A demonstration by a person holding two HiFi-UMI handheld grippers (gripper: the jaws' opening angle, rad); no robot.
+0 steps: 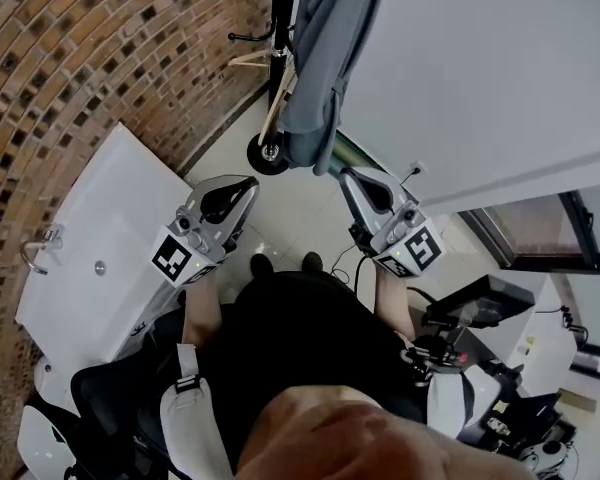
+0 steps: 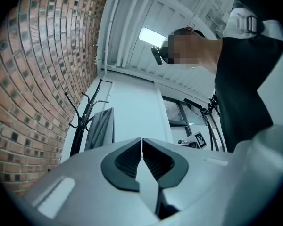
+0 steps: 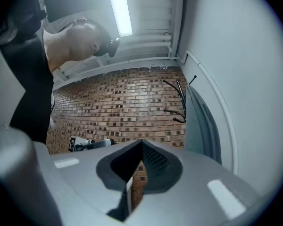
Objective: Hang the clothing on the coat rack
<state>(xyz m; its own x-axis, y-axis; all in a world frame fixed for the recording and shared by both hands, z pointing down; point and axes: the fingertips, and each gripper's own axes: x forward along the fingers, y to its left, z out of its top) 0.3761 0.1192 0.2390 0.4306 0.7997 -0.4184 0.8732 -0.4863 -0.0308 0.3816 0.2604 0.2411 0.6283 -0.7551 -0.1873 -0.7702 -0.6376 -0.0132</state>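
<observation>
The grey clothing (image 1: 325, 58) hangs on the black coat rack (image 1: 280, 28), up at 12 o'clock in the head view. It droops down past the rack's round foot (image 1: 270, 154) on the floor. The rack stands in the corner, with the brick wall (image 1: 100, 48) at its 9 o'clock side and a plain white wall (image 1: 480, 68) at its 3 o'clock side. The person stands back from the rack, and two dark shoe tips (image 1: 262, 264) peek out below it. The left gripper (image 1: 248, 183) is at about 11 o'clock from the shoes, and the right gripper (image 1: 348, 176) is at about 1 o'clock. Both point toward the rack but do not touch it or the clothing. In the left gripper view, the fingers (image 2: 132, 157) are pressed together with nothing between them, and the clothing (image 2: 101, 128) shows far off at 10 o'clock, hanging beside the rack's pole (image 2: 80, 126). In the right gripper view, the fingers (image 3: 153, 161) are together too and hold nothing, and the clothing (image 3: 200, 121) hangs at 2 o'clock under the rack's hooks (image 3: 179, 102). A white worktop (image 1: 110, 238) sits by the brick wall at 9 o'clock in the head view.
</observation>
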